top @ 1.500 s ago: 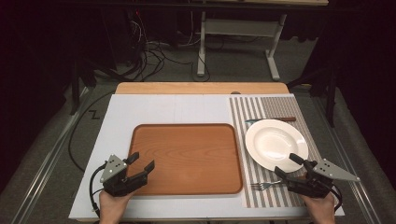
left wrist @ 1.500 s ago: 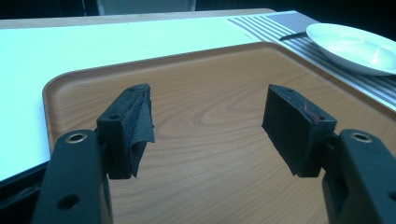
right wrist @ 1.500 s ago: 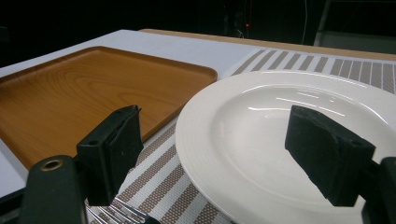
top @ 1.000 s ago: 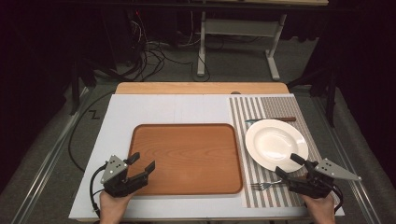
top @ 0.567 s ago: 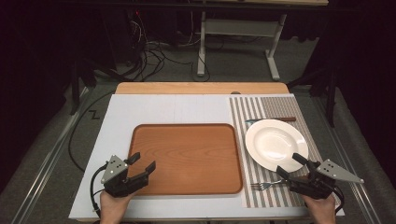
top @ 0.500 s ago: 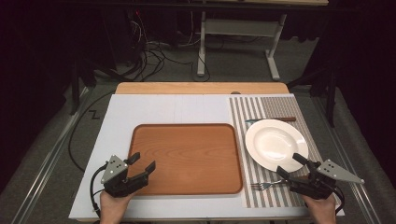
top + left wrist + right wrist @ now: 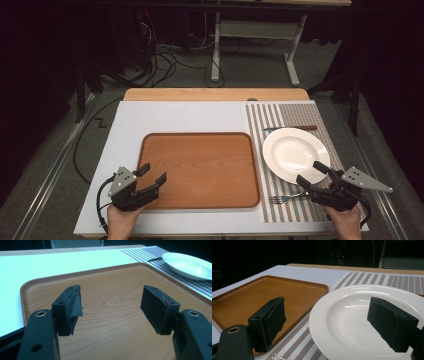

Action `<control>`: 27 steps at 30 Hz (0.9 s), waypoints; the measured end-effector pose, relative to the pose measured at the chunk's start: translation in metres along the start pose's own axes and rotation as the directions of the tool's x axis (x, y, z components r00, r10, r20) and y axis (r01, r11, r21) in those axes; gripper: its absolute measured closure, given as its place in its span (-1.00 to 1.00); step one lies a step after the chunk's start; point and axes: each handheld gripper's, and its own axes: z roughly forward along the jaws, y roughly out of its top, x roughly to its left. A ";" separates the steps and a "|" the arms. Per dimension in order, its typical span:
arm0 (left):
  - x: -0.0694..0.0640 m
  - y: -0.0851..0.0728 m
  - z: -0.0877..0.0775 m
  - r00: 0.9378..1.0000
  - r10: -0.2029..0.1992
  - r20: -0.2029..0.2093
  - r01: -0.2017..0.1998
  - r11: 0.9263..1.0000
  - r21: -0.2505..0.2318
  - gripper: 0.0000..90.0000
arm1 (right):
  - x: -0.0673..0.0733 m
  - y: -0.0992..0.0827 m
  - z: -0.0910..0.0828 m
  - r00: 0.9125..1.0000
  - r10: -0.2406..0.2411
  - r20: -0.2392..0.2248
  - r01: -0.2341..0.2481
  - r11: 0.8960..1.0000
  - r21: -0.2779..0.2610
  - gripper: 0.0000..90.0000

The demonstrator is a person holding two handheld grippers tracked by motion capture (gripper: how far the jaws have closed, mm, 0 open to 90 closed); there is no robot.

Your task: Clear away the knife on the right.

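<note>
Nothing moved: both grippers, left (image 7: 150, 179) & right (image 7: 313, 174), still gape over white table (image 7: 175, 117), dark room.

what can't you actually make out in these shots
- Utensil behind the white plate, high view: the plate's far rim covers its middle, too small to tell its kind.
- Fork, high view: its handle runs under the right hand-held gripper.
- Fork, right gripper view: the bottom edge cuts off all but the tine tips.
- Background beyond the table, right gripper view: too dark.
</note>
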 end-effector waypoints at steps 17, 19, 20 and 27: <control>0.001 -0.001 0.001 1.000 -0.009 -0.004 0.009 1.000 0.003 -0.25 | -0.008 0.017 0.010 1.000 -0.011 -0.001 0.011 1.000 0.006 -0.60; 0.001 -0.001 0.000 1.000 -0.007 -0.004 0.007 1.000 0.002 -0.25 | -0.009 0.019 0.010 1.000 -0.008 0.000 0.008 1.000 0.008 -0.59; 0.000 -0.001 0.000 1.000 -0.004 -0.004 0.004 1.000 0.002 -0.25 | -0.010 0.020 0.010 1.000 -0.018 0.003 0.018 1.000 0.012 -0.55; 0.001 -0.001 0.000 1.000 -0.004 -0.005 0.004 1.000 0.000 -0.25 | -0.015 0.025 0.014 1.000 -0.028 0.011 0.028 0.999 0.017 -0.51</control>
